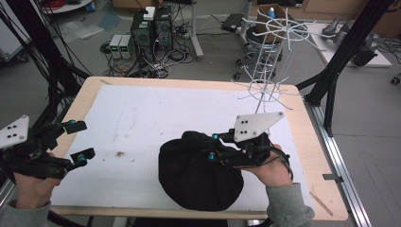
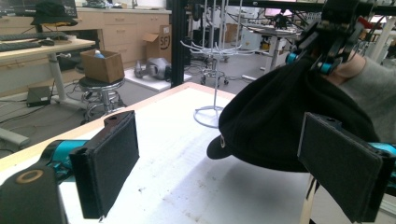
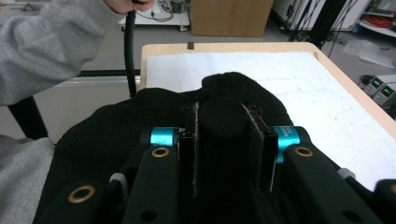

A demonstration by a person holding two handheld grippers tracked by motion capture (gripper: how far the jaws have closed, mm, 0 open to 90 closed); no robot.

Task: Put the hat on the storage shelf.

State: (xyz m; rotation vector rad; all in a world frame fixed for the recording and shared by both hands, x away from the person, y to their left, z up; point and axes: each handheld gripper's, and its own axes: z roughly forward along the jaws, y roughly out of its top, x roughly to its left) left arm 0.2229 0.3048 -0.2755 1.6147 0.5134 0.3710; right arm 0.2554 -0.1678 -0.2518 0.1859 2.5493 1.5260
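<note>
A black fabric hat sits at the table's front middle, over the white mat. My right gripper comes in from the right and is shut on a raised fold of the hat's top. In the right gripper view the two pads pinch that fold. From the left gripper view the hat hangs from the right gripper, with a shadow on the mat beneath it. My left gripper stands open at the table's left edge, with nothing between its pads.
A white wire rack stands on the back right of the table, its round base just behind the hat. The mat stretches bare to the left and back. Stools, boxes and electronics stand on the floor beyond the table.
</note>
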